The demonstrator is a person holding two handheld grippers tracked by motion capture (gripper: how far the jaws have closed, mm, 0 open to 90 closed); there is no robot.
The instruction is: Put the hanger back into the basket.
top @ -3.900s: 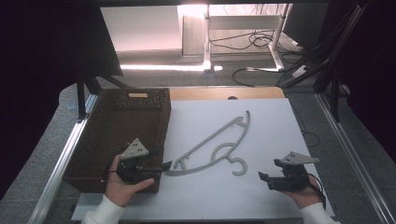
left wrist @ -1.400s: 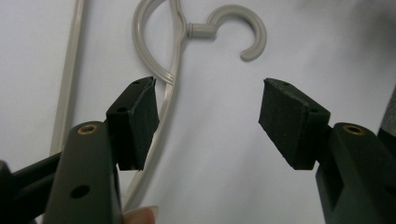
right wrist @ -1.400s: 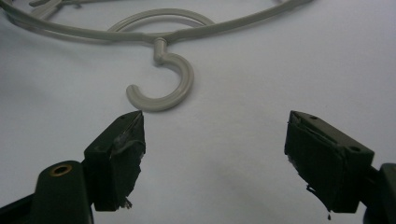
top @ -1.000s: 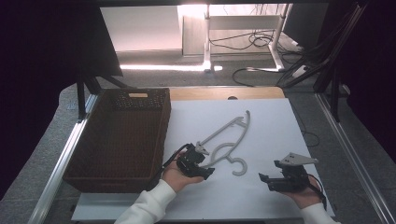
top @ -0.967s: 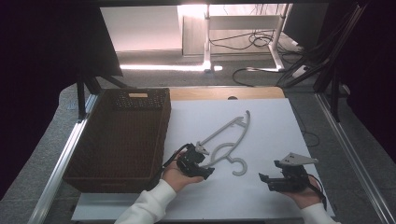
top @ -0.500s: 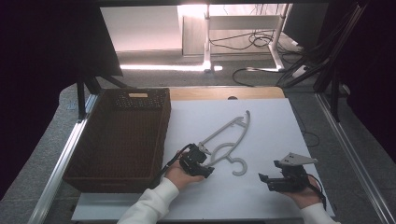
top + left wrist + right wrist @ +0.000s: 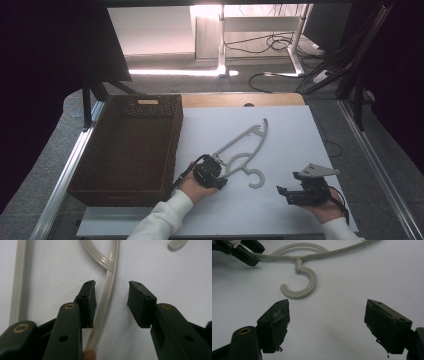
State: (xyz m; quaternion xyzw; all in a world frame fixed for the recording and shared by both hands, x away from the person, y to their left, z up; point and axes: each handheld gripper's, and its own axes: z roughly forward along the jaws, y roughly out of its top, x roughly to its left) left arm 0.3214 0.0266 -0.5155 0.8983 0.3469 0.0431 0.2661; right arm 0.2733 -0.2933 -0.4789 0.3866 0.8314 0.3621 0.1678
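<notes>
A: Any legible text, labels, numbers?
B: None. Pale tag (image 7: 147, 102) on the far rim of the wicker basket (image 7: 127, 150) is too small to read. No other markings noted.

**Plastic, Wicker and Matt White Board**

The hanger (image 7: 243, 150) is seen as pale grey plastic, smooth with a faint sheen and a moulded ridge. A matt white sheet (image 7: 295, 145) covers the worktop. The basket (image 7: 130, 145) is woven of dark brown wicker, rough-textured. The left gripper (image 7: 111, 302) pads (image 7: 138, 300) are shown as matt black rubber, worn on the right gripper (image 7: 325, 322).
</notes>
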